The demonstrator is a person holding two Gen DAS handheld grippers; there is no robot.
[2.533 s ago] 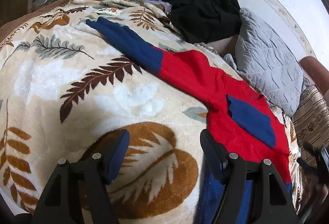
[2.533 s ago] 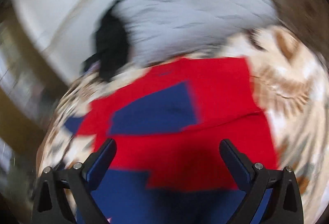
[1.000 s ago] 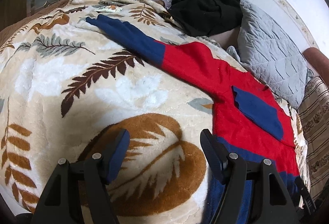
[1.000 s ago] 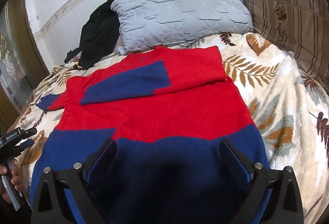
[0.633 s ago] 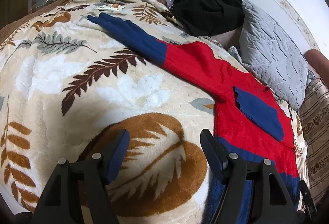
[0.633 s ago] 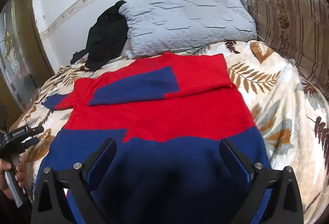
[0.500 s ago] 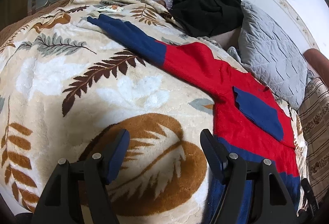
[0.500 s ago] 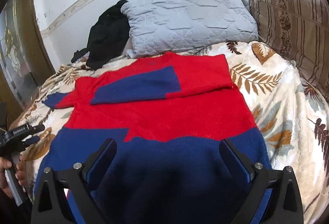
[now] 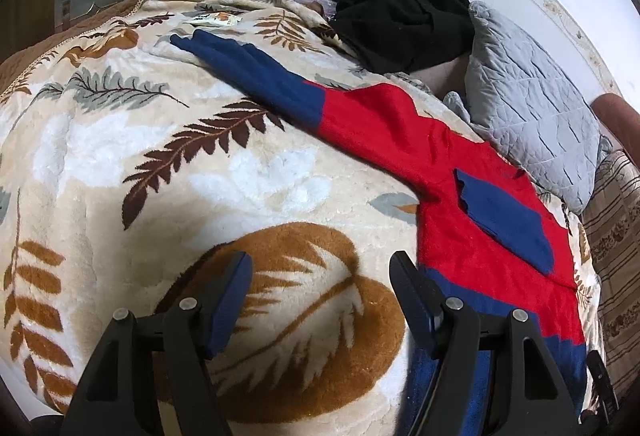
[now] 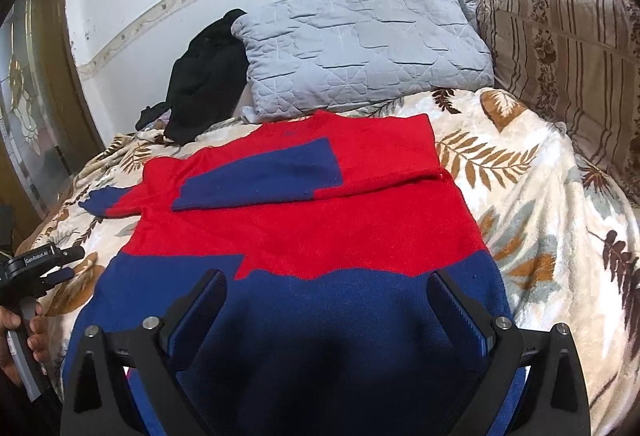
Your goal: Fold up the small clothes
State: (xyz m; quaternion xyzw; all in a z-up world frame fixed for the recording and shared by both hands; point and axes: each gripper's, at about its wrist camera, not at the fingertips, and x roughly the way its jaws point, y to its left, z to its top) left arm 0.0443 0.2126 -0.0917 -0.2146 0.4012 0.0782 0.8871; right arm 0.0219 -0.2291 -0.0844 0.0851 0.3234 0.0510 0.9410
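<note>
Blanket [image 10: 540, 196]; sweater [image 10: 304, 228] under right claw [image 10: 326, 300]

Sweater [image 10: 304, 220] lies on blanket [image 10: 540, 196], pillow [image 10: 360, 48] behind it

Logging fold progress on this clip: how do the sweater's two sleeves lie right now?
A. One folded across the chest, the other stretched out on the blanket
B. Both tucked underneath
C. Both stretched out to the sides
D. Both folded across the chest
A: one navy-cuffed sleeve lies across the red chest of the sweater, while the other sleeve stretches out over the leaf-print blanket.
</note>
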